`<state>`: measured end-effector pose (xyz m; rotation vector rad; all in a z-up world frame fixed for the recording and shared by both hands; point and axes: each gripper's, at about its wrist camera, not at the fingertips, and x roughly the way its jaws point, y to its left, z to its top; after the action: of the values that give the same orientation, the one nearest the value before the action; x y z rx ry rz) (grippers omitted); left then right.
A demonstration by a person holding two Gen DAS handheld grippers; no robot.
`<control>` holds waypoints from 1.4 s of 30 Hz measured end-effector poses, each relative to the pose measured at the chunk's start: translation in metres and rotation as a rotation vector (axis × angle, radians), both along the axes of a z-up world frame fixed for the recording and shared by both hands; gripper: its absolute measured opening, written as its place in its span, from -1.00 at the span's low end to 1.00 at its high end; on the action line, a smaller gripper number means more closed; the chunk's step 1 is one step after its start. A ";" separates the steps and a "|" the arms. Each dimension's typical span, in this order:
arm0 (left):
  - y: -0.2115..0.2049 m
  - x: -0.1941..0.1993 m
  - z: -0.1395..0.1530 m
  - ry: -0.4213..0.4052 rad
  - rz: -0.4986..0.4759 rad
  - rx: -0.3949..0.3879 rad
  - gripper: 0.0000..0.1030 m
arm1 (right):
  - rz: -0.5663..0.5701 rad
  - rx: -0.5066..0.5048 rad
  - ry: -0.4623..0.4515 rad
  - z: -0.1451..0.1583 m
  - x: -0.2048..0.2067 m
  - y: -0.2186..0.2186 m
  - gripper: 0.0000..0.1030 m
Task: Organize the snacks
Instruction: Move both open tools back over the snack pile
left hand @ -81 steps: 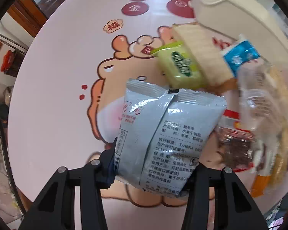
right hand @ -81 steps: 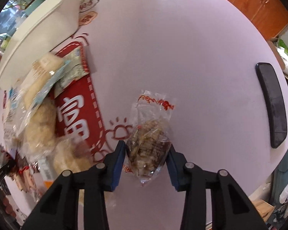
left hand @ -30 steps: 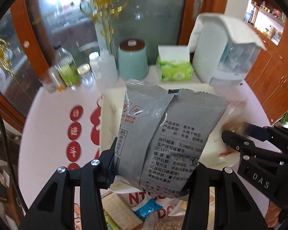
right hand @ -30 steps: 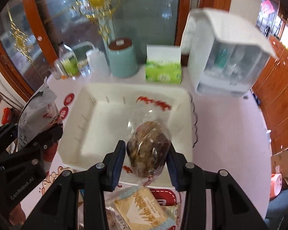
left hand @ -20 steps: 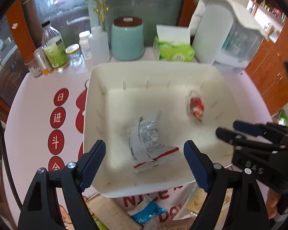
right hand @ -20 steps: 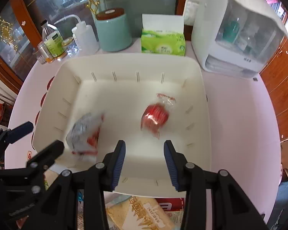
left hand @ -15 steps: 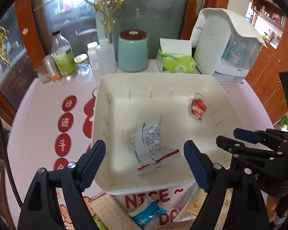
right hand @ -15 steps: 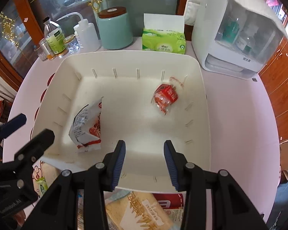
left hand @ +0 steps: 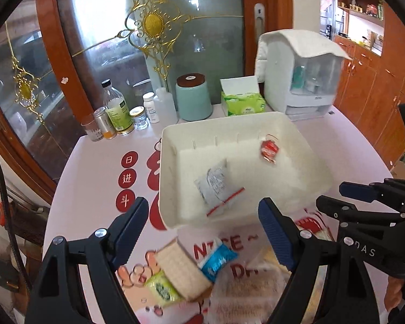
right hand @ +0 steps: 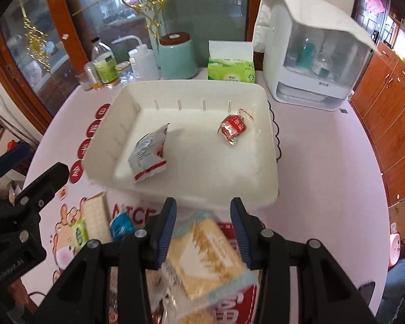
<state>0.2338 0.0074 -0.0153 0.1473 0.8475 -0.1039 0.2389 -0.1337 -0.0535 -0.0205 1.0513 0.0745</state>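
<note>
A white bin [left hand: 170, 178] [right hand: 267, 167] holds a grey snack pack [left hand: 213, 186] [right hand: 148, 156] and a small red packet [left hand: 268, 149] [right hand: 233, 128]. My left gripper [left hand: 202, 232] is open and empty, just in front of the bin. My right gripper [right hand: 203, 228] is open and empty, above a yellow cracker pack [right hand: 205, 253] lying on the table. The right gripper also shows at the right of the left wrist view [left hand: 364, 202]. A beige wafer pack [left hand: 181, 272], a green pack [left hand: 159, 291] and a blue packet [left hand: 216, 262] lie before the bin.
Behind the bin stand a teal canister [left hand: 193, 97], a green tissue box [left hand: 243, 104], several bottles [left hand: 116, 113] and a white covered appliance [left hand: 302, 81]. The pink tablecloth [right hand: 324, 175] runs to the right edge. A glass cabinet door stands behind.
Both grippers let go of their snacks, which now lie in the bin. Both grippers have since pulled back toward the loose snacks in front of the bin.
</note>
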 end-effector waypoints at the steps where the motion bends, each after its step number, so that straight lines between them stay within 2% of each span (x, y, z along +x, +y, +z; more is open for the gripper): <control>1: -0.002 -0.009 0.004 0.000 -0.004 0.009 0.60 | 0.003 0.008 -0.010 0.005 -0.011 -0.001 -0.18; 4: -0.008 -0.040 0.013 -0.004 -0.011 0.028 0.60 | 0.010 0.031 -0.039 0.017 -0.039 -0.002 -0.18; 9: -0.008 -0.081 0.022 0.027 0.003 -0.036 0.60 | 0.029 0.059 -0.087 0.036 -0.090 -0.005 -0.18; 14: -0.006 -0.126 0.032 0.002 0.031 -0.067 0.60 | 0.052 0.070 -0.119 0.045 -0.132 -0.011 -0.18; 18: -0.002 -0.159 0.035 -0.041 0.056 -0.115 0.64 | 0.065 0.078 -0.126 0.045 -0.158 -0.020 -0.18; 25: -0.007 -0.211 0.021 -0.116 0.123 -0.130 0.69 | 0.077 0.111 -0.090 0.029 -0.193 -0.038 -0.18; 28: -0.007 -0.216 0.008 -0.071 0.163 -0.132 0.70 | 0.095 0.108 -0.071 0.016 -0.205 -0.041 -0.18; 33: 0.007 -0.219 -0.023 0.063 0.263 -0.160 0.70 | 0.097 0.101 -0.039 -0.006 -0.216 -0.049 -0.18; 35: 0.011 -0.223 -0.032 0.077 0.268 -0.156 0.70 | 0.095 0.106 -0.035 -0.012 -0.220 -0.052 -0.18; 38: 0.012 -0.225 -0.048 0.096 0.282 -0.102 0.70 | 0.099 0.095 -0.036 -0.022 -0.226 -0.054 -0.18; 42: 0.014 -0.224 -0.076 0.156 0.276 -0.102 0.70 | 0.088 0.089 0.018 -0.043 -0.227 -0.056 -0.18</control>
<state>0.0100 0.0211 -0.0914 -0.0751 1.0079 0.1016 0.0117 -0.1897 -0.0965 0.0148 1.0641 0.2018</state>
